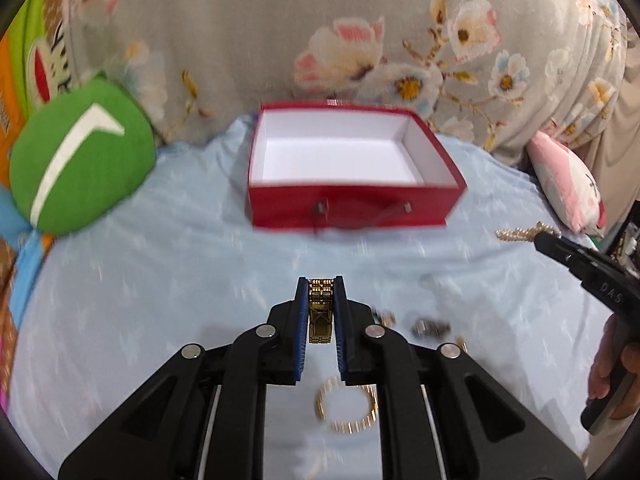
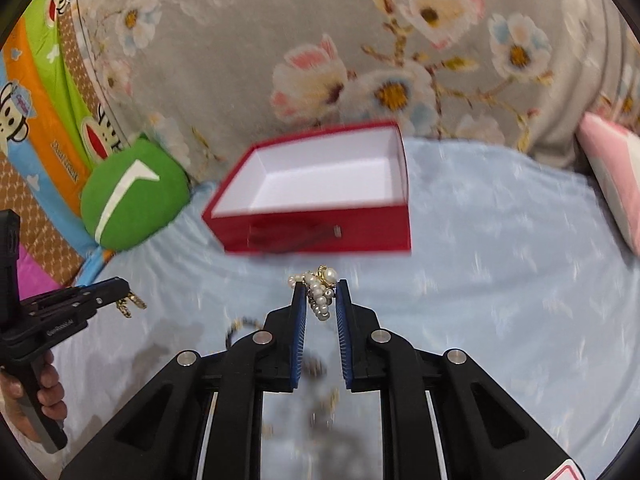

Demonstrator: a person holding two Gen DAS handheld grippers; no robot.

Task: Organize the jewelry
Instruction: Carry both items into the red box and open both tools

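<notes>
A gold bracelet [image 1: 321,308] sits at lower centre of the left view, pinched between the nearly closed pads of the left gripper [image 1: 321,286]. In the right view, a pearl string [image 2: 320,292] hangs at centre, clamped by the right gripper [image 2: 319,286], its jaws narrowly apart. A gold ring-shaped bangle [image 1: 347,406] lies on the blue sheet [image 1: 160,280] below. The red box [image 1: 352,168], white inside, stands open at mid-frame, beside a green cushion [image 1: 80,156] at left.
</notes>
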